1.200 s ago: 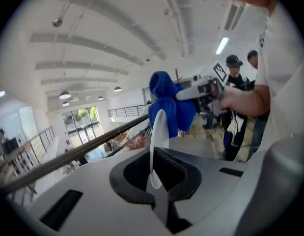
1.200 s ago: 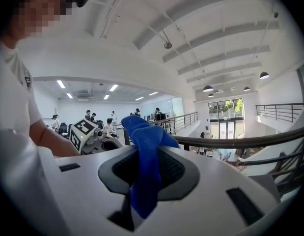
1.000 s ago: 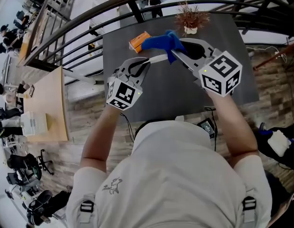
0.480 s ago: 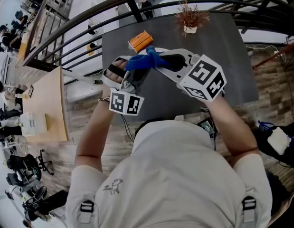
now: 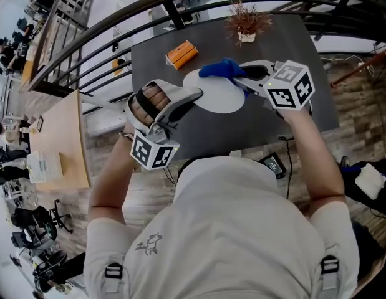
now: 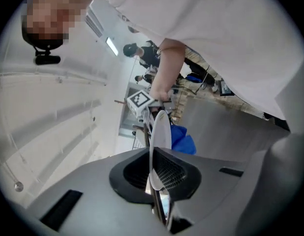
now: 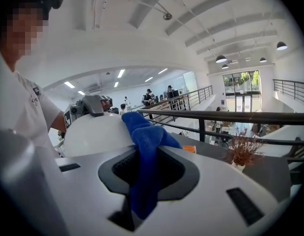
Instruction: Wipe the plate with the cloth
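As left hand-held gripper (image 5: 194, 96) pinches plate (image 5: 221, 96), right hand-held gripper (image 5: 241, 77) clamps cloth (image 5: 218, 69).

- Dark grey desk (image 5: 292, 48) next to a black metal railing (image 7: 225, 116).
- Wood-plank floor (image 5: 361, 104) around the desk.
- Light wooden table (image 5: 68, 136) at left.
- White beamed ceiling (image 7: 201, 14), round pendant lamps (image 7: 221, 59), strip lights further back.
- Tall windows (image 7: 242, 90) at far end, bright daylight.
- Dried plant (image 5: 246, 22) in white pot on desk's far edge.
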`<state>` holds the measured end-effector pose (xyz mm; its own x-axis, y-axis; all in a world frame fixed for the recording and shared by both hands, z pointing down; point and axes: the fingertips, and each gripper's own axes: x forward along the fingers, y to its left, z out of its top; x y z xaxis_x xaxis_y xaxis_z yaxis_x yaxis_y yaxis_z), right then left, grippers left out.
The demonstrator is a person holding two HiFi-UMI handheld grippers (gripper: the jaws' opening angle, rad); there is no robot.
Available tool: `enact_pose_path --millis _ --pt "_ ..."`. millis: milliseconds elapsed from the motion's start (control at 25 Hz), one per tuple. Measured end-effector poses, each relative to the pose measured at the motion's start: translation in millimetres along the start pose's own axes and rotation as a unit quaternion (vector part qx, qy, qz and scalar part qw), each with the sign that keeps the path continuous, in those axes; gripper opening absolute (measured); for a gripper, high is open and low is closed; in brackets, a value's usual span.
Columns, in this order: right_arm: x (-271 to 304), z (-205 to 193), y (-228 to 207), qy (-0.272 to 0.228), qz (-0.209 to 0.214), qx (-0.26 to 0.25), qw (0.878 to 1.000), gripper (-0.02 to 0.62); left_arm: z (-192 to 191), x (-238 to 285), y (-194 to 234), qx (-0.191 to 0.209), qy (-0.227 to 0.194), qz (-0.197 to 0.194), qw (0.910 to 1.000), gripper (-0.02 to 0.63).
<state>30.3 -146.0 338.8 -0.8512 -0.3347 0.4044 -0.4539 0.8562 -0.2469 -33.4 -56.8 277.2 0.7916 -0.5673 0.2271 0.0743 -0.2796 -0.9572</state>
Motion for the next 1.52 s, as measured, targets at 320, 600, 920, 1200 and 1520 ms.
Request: enact_pose_path --millis 320,600,920,1200,1520 --pt "19.8 41.2 31.8 -0.004 0.059 -0.023 0.998 0.086 33.3 13.3 -4.6 0.033 -0.05 -0.03 0.9978 0.015" --pt "8.3 63.1 82.3 -0.032 0.113 -0.034 0.993 0.084 16.7 13.3 -1.1 0.031 -0.034 -0.015 0.9989 0.015" --pt "-19.4 38.7 83.4 -0.025 0.152 0.01 0.988 0.084 -20.4 -5.1 10.3 0.032 0.017 0.002 0.9993 0.017" --pt "-7.0 7.9 18.3 0.027 0.086 0.035 0.995 0.084 4.9 -7.6 9.1 0.038 -0.014 -0.001 0.9992 0.017" --pt "28.2 42.9 29.3 0.017 0.103 0.028 0.994 0.084 22.1 6.8 -2.1 0.039 -0.039 -0.017 0.9983 0.017"
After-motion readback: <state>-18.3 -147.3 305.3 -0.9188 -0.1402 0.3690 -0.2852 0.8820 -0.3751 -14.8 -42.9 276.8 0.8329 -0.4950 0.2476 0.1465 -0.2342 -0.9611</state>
